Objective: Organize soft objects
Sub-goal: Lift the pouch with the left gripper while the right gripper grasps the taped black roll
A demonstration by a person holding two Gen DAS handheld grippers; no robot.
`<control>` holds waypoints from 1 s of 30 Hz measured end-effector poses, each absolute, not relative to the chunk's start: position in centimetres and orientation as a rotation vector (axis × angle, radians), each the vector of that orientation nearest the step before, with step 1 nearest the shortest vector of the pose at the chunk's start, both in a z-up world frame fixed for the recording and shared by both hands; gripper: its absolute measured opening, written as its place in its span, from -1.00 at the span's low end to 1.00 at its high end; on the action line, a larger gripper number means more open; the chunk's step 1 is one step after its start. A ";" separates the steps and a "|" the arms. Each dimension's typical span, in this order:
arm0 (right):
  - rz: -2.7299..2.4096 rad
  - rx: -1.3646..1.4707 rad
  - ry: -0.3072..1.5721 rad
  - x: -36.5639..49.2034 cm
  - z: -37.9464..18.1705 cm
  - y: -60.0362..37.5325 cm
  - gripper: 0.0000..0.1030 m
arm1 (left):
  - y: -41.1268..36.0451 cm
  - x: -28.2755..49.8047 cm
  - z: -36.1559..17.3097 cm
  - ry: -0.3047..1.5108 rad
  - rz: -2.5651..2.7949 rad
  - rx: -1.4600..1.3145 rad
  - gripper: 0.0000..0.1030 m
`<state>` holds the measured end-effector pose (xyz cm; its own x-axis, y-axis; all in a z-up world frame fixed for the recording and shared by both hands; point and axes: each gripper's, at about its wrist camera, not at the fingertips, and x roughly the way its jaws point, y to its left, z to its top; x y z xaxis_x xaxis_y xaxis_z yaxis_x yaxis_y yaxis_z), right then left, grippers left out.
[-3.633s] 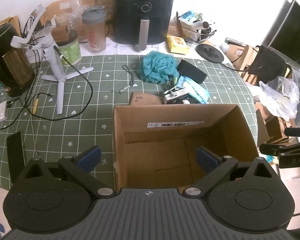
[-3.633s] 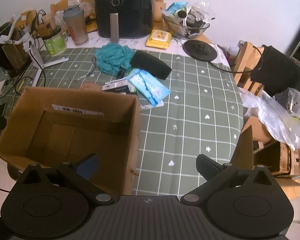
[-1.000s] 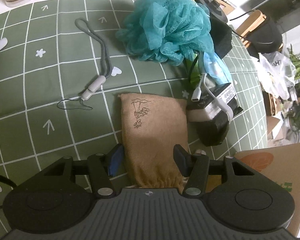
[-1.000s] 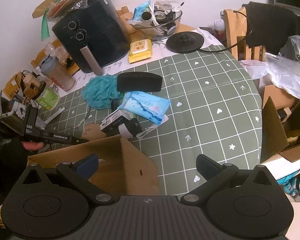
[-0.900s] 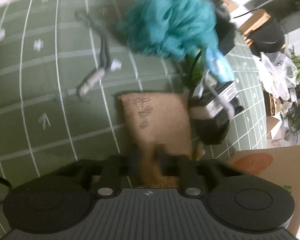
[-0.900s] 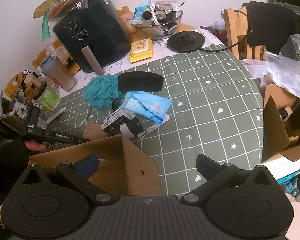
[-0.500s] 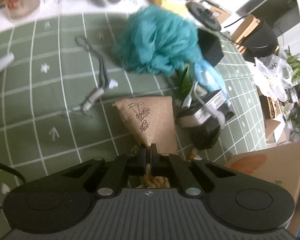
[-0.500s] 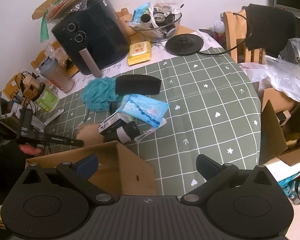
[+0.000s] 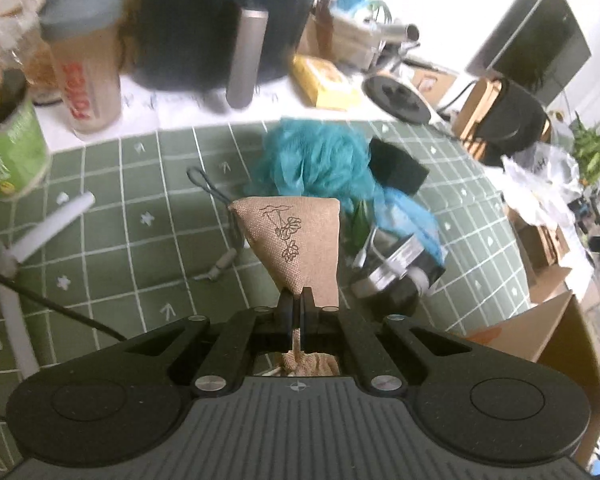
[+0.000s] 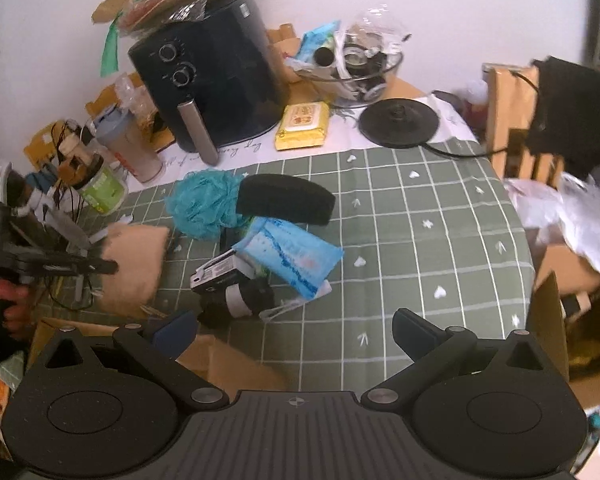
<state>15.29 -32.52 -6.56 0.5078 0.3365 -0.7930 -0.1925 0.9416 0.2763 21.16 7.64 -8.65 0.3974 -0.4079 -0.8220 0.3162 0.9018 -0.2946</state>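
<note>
Tan burlap pouch (image 9: pixel 300 244) hangs pinched at its gathered neck in the clamped left gripper (image 9: pixel 296 307), tilted down above the green checked tablecloth (image 9: pixel 140 240) in front of the teal bath pouf (image 9: pixel 320 160), while further right the right gripper (image 10: pixel 294 330) stands wide, empty, over the cardboard box (image 10: pixel 228 364)

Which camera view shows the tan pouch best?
The left wrist view: the pouch fills the centre, its printed flower sharp, pinched at its neck by the shut left gripper. In the right wrist view the pouch is small, blurred and at the left edge, with no print visible.
</note>
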 end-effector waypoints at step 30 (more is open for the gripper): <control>0.786 0.107 1.310 28.3 -18.3 -24.1 1.00 | 9.8 14.4 -1.4 0.878 -0.362 -0.191 -0.94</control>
